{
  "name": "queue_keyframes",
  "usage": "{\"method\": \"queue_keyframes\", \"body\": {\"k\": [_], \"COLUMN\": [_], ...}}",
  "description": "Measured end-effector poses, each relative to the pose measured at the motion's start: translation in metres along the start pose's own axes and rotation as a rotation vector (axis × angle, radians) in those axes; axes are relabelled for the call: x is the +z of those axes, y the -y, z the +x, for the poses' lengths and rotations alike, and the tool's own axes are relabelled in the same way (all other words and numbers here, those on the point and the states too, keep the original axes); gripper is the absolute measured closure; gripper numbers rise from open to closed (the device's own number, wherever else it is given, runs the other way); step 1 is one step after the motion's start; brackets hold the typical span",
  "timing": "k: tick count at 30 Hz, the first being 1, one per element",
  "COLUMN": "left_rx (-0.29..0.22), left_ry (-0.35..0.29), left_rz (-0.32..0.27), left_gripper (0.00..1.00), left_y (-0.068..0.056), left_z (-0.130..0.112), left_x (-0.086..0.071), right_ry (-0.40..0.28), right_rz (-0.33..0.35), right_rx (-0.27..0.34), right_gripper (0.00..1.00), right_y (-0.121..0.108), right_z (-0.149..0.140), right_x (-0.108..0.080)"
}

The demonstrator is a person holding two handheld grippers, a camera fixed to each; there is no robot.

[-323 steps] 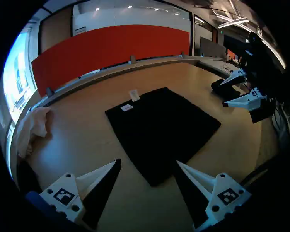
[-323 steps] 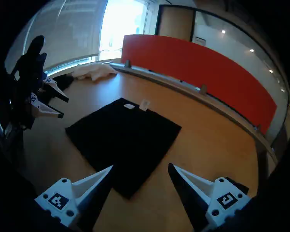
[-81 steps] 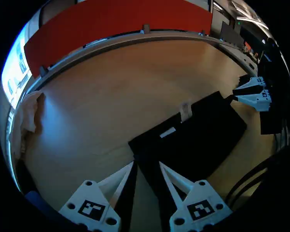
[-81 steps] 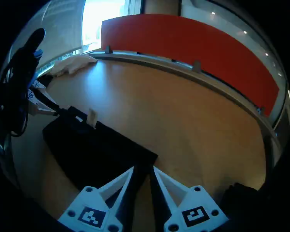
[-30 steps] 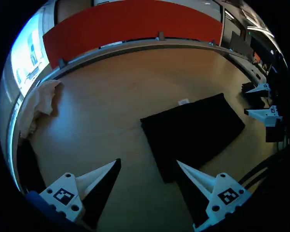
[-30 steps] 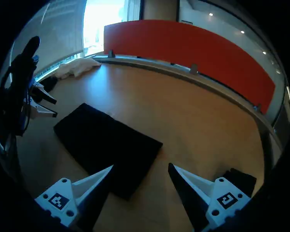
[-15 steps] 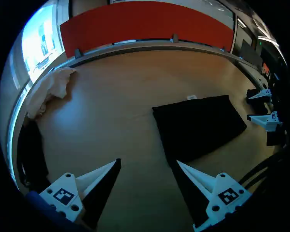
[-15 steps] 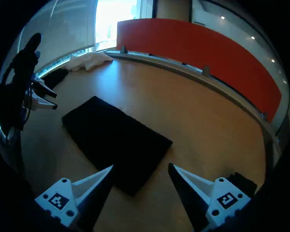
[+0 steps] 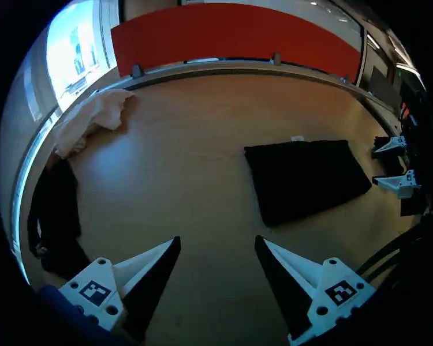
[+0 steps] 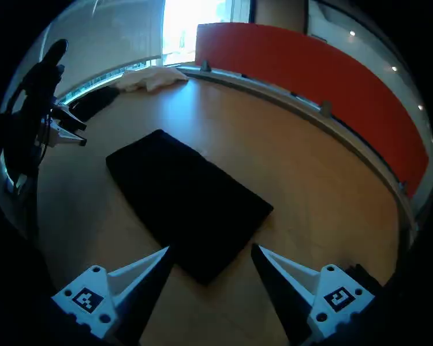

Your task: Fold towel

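One black towel (image 9: 306,179) is counted on the one table (image 9: 176,155), right of centre in the left gripper view. One pale cloth heap (image 9: 92,118) is seen at the upper left, one dark cloth (image 9: 58,219) at the left edge, and one red panel (image 9: 234,34) along the top. Two grippers are counted, the left gripper (image 9: 216,237) and the right gripper (image 10: 211,247), each with two fingers (image 9: 153,265).

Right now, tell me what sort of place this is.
Probably an open-plan office: a long wooden desk backed by a red divider, with a big window alongside.
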State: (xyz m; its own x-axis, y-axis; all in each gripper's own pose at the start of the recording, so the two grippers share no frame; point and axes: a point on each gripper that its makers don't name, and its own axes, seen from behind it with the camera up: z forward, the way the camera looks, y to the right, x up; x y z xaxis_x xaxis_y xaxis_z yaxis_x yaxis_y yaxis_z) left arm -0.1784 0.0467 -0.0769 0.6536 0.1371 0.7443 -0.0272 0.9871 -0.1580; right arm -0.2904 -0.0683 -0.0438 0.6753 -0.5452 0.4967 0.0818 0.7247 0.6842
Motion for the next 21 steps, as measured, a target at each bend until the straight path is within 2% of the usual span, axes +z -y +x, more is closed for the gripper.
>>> {"method": "queue_keyframes", "body": {"k": [5,10,21], "left_rx": [-0.016,-0.021,-0.037], "left_ry": [0.005,0.013,0.025], "left_rz": [0.011,0.022,0.028], "left_gripper": [0.05,0.05,0.05], "left_y": [0.005,0.01,0.013], "left_z": [-0.009,-0.018,-0.029], "left_x": [-0.006,-0.01,-0.012], "right_ry": [0.022,0.048,0.096], "right_rz": [0.012,0.018,0.039], "right_rx": [-0.008,-0.013,-0.019], "right_gripper": [0.06,0.19,0.36], "right_y": [0.002,0.003,0.007], "right_z": [-0.008,-0.02,-0.041], "right_x": [0.0,0.003,0.003]}}
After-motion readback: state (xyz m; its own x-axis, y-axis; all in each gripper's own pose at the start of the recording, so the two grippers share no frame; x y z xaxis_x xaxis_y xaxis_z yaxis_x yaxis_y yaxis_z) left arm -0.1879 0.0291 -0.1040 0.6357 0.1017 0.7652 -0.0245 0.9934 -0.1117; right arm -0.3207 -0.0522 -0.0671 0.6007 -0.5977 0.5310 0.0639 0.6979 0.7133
